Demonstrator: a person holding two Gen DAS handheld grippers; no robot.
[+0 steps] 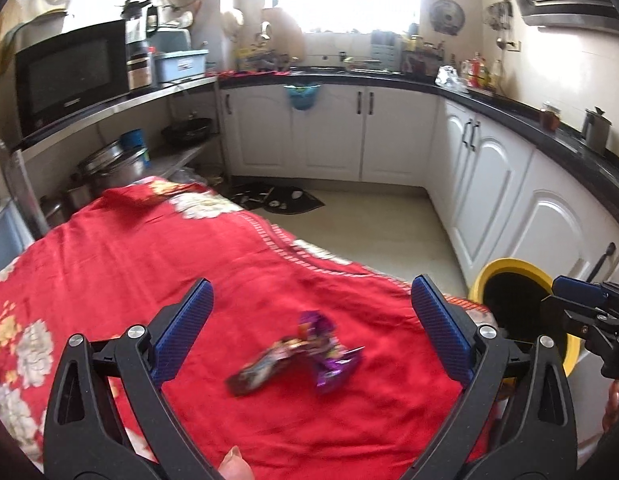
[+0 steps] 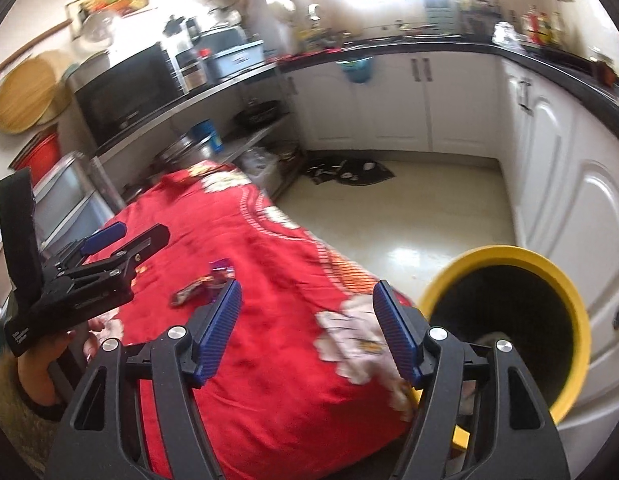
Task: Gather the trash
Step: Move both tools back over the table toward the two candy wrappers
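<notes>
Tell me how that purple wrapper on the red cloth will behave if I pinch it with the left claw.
The purple wrapper looks crumpled and thin, so probably floppy and very light. Its glossy film may slip between the pads. It lies against a dark wrapper, which might drag along, and the soft red cloth could bunch up.

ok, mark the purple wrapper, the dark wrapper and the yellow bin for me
purple wrapper (image 1: 329, 354): left wrist view, on its crinkled foil middle.
dark wrapper (image 1: 257, 370): left wrist view, on the middle of the pack.
yellow bin (image 2: 505, 254): right wrist view, on the top of its yellow rim.
</notes>
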